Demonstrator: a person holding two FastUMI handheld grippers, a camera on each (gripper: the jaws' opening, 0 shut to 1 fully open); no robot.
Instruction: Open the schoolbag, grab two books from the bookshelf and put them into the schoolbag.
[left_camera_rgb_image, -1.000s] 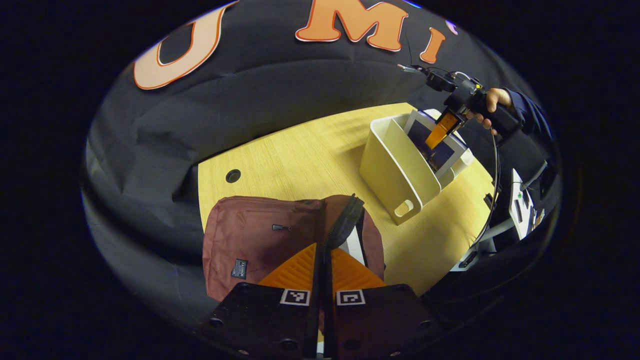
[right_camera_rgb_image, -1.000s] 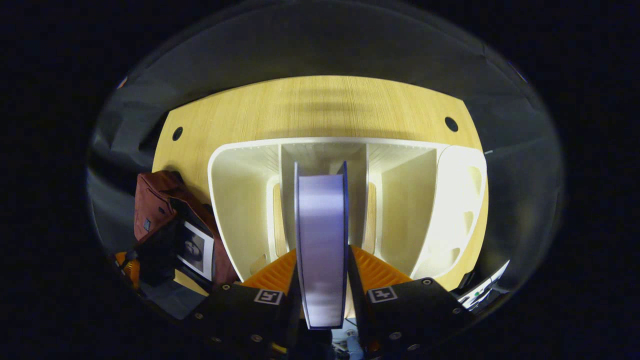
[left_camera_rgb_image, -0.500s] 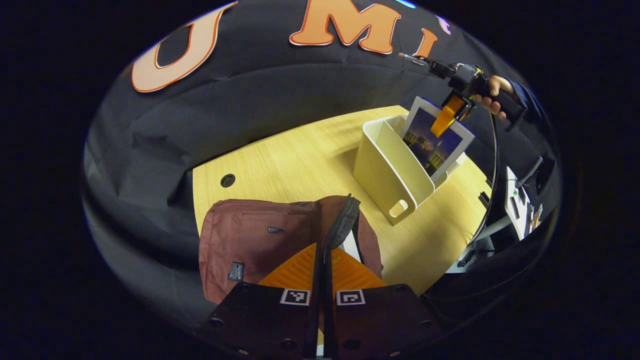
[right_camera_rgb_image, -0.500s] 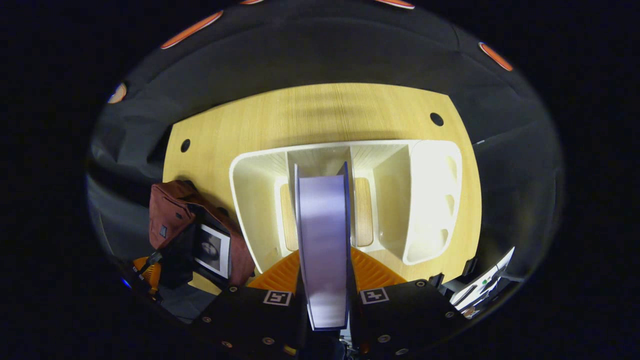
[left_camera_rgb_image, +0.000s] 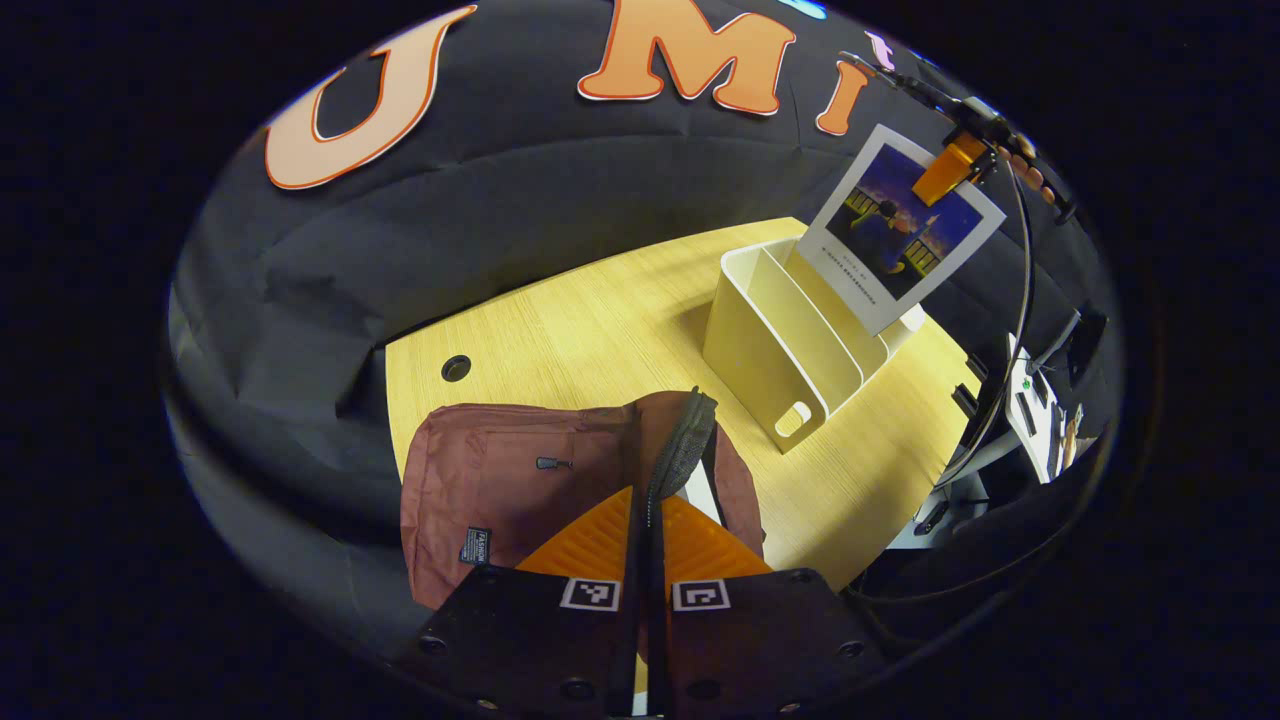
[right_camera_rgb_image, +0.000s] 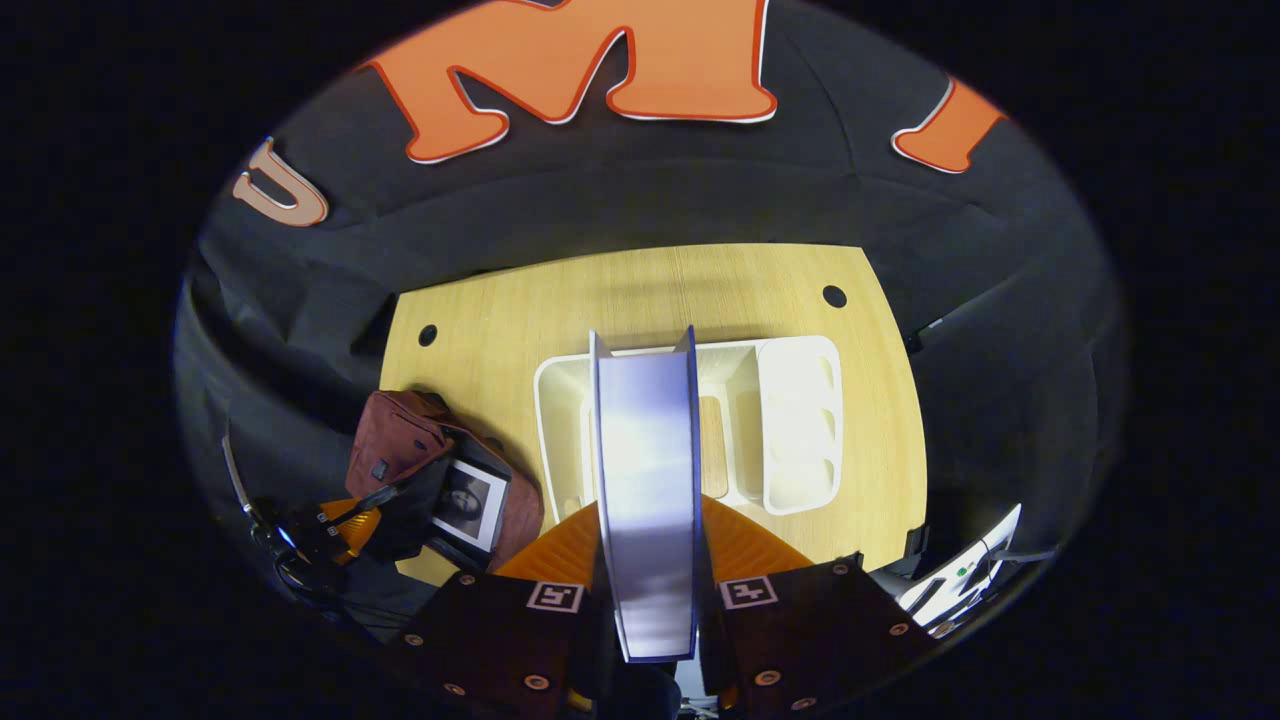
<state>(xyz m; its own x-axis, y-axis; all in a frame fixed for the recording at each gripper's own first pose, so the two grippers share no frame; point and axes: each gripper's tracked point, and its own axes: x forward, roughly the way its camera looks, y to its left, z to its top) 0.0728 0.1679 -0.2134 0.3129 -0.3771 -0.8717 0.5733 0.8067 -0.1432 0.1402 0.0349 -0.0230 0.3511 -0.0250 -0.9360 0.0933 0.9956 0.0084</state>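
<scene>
The white-bordered book with a dark blue picture cover (left_camera_rgb_image: 897, 228) hangs in the air above the cream plastic divided bookshelf (left_camera_rgb_image: 790, 345), clear of its slots, pinched near its top edge between the orange ribbed fingers of the right gripper (right_camera_rgb_image: 648, 560); in the right gripper view its pale page edge (right_camera_rgb_image: 645, 480) runs straight up between those fingers. The maroon fabric schoolbag (left_camera_rgb_image: 520, 480) lies on the pale wood worktop (left_camera_rgb_image: 600, 330), well apart from the bookshelf, its mouth held up by the left gripper (left_camera_rgb_image: 645, 545), whose fingers are closed narrow on the dark zipper edge (left_camera_rgb_image: 680, 450). A first book with a black-and-white portrait cover (right_camera_rgb_image: 468, 505) already sits in the opening. To do this step well, the carried book should probably travel edge-first, lined up with the opening, while the left gripper keeps the mouth wide. A small dark label (left_camera_rgb_image: 477, 545) on the schoolbag and the cover's print are too small to read.
</scene>
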